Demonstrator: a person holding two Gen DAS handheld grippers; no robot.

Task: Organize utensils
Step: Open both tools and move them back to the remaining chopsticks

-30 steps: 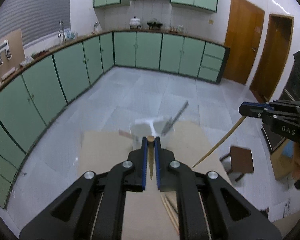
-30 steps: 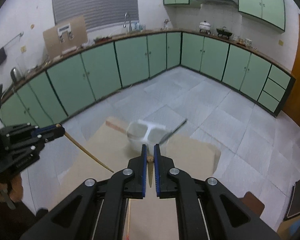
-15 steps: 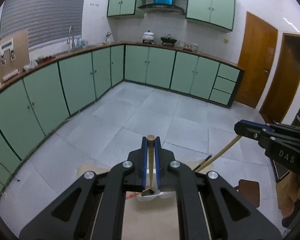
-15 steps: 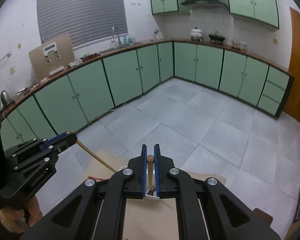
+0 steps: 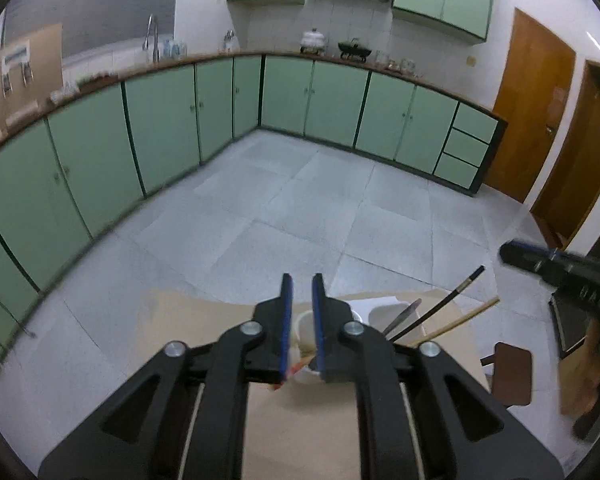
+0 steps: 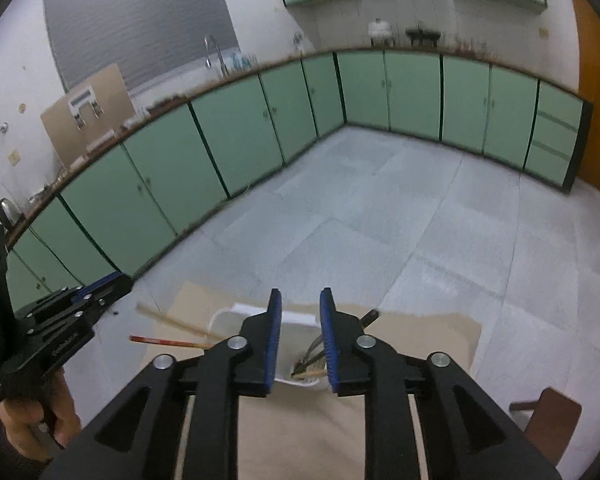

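Room: kitchen with green cabinets (image 5: pixel 160 144) along the upper half of both frames, grey tiled floor (image 5: pixel 300 208) at centre, wooden doors (image 5: pixel 532 100) at upper right of the left wrist view.
Surface: tan table (image 6: pixel 420 332) across the bottom of both frames; a brown stool (image 5: pixel 510 372) is seen at lower right.
Left gripper (image 5: pixel 300 312): jaws parted by a narrow gap, nothing held between them; positioned bottom centre, directly over the holder's left cup.
Right gripper (image 6: pixel 300 340): jaws spread wider, empty; positioned bottom centre, over the holder's right cup.
Holder (image 6: pixel 228 320): white two-cup utensil holder on the table's far part, partly hidden behind both sets of fingers.
Utensils, right cup: black chopstick (image 5: pixel 440 304), wooden chopstick (image 5: pixel 460 320) and a metal piece (image 5: pixel 404 314), long axes leaning up toward the right of the left wrist frame.
Utensils, left cup: red-tipped stick (image 6: pixel 168 342) and pale wooden stick (image 6: pixel 168 320), leaning toward the left of the right wrist frame.
Key relation: both tools are judged to have let go above the holder; any remaining utensils would lie nearer the bottom edge, below the holder, hidden by the gripper bodies, so which hand is nearer cannot be told.
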